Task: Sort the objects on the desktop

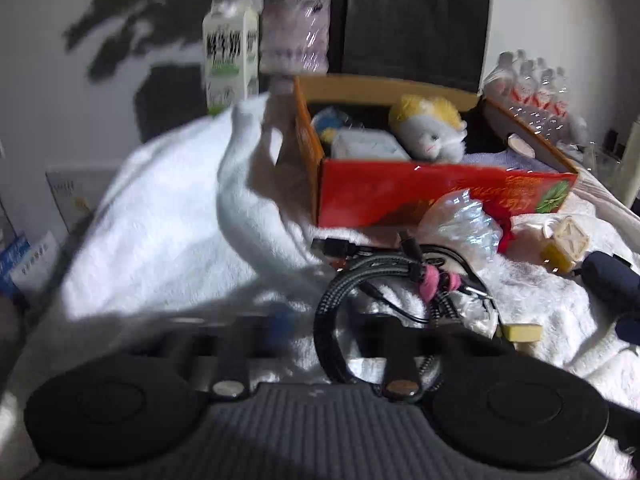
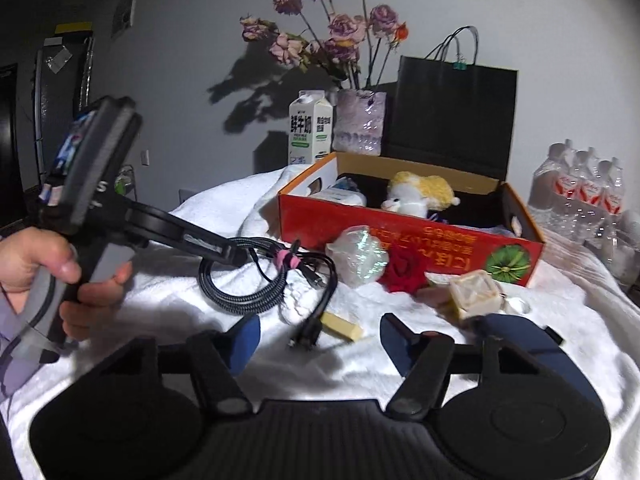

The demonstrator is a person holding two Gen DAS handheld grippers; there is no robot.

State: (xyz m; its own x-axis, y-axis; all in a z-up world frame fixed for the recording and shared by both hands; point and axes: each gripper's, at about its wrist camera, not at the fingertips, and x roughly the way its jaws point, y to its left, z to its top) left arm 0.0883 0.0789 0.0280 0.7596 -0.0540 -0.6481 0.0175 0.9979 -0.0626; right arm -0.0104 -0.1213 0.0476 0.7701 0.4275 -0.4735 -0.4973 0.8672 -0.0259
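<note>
White towelling [image 2: 168,320] covers the tabletop, with a grey wall behind. Left hand-held gripper [image 2: 234,254], gripped by a hand [image 2: 44,276] at the left, reaches to the near-left edge of the cable coil [image 2: 256,280]; its jaws are nearly closed, and whether they pinch the cable cannot be told. Right hand-held gripper [image 2: 320,340] hovers half open over the towelling, nothing between its blue pads [image 2: 244,342]. Just beyond lies a yellow bar [image 2: 342,326]. Right of the coil sit a plastic wrap [image 2: 358,256], a red rose [image 2: 404,268] and a small cube [image 2: 474,292]. Farther off stands a red box [image 2: 420,240] holding a plush toy [image 2: 420,194]. Behind it are a milk carton [image 2: 310,128], flowers [image 2: 332,36], a black bag [image 2: 452,108] and, at the right, bottles [image 2: 580,188].
</note>
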